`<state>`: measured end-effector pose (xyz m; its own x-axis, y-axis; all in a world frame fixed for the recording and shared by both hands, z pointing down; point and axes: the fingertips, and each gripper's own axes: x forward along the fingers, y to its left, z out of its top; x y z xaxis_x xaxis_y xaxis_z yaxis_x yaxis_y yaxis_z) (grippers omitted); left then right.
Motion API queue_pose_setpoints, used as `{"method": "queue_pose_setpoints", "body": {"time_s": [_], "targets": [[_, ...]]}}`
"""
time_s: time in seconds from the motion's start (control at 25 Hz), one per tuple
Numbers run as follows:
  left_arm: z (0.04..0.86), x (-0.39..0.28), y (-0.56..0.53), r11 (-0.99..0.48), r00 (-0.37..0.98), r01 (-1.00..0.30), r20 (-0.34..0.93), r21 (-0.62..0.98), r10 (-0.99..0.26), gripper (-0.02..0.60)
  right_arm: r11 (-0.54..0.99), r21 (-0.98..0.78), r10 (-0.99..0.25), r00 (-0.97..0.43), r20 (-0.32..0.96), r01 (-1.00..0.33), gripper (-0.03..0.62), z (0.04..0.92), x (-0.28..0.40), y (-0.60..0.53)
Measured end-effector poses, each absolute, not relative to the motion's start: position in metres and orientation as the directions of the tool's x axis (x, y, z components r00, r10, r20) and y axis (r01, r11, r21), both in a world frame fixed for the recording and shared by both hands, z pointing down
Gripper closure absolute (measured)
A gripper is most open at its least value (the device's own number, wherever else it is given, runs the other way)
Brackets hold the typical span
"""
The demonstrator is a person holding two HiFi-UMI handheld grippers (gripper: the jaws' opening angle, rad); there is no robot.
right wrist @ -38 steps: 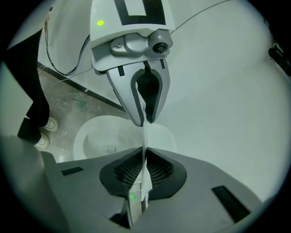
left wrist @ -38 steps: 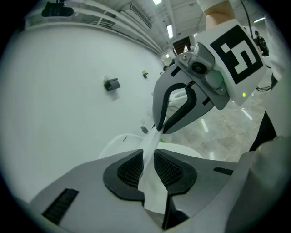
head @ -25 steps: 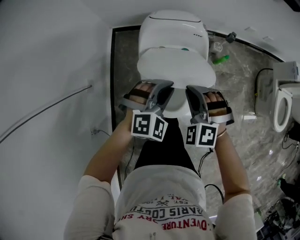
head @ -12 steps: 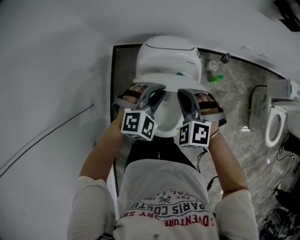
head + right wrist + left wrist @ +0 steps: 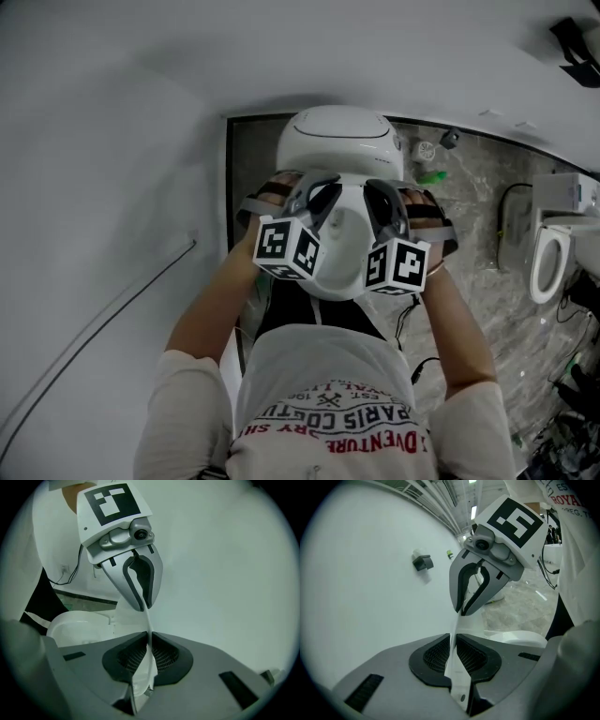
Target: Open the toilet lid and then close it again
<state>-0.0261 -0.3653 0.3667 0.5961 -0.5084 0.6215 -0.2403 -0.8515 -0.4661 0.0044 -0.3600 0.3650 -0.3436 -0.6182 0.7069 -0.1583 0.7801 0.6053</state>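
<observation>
Lid (image 5: 342, 261) in left gripper (image 5: 453, 649); right gripper (image 5: 149, 656)

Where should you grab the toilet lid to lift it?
Grab the toilet lid by its thin front rim, coming from the front, as the left gripper and right gripper do now. That edge fits between jaws, and the far end looks hinged.

- The left gripper (image 5: 453, 656) has its jaws clamped on the thin white edge of the toilet lid (image 5: 457, 682).
- The right gripper (image 5: 461, 612), opposite, grips the same edge.
- A white wall (image 5: 361, 597) stands to the left.
</observation>
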Motion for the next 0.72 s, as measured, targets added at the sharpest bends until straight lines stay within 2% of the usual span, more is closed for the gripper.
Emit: {"method": "queue_pose_setpoints", "body": {"time_s": [0.16,0.72], "targets": [[0.367,-0.025,-0.397,-0.874,0.619,-0.223,0.629,-0.433,-0.470,0.532,0.775,0.601,-0.629,-0.318,0.709,-0.194,0.565,0.365,0.006,-0.393],[0.383,-0.026,-0.487,-0.903,0.659,-0.282,0.619,-0.323,-0.427,0.523,0.754,0.596,-0.656,-0.270,0.705,-0.276,0.565,0.381,0.007,-0.484]]}}
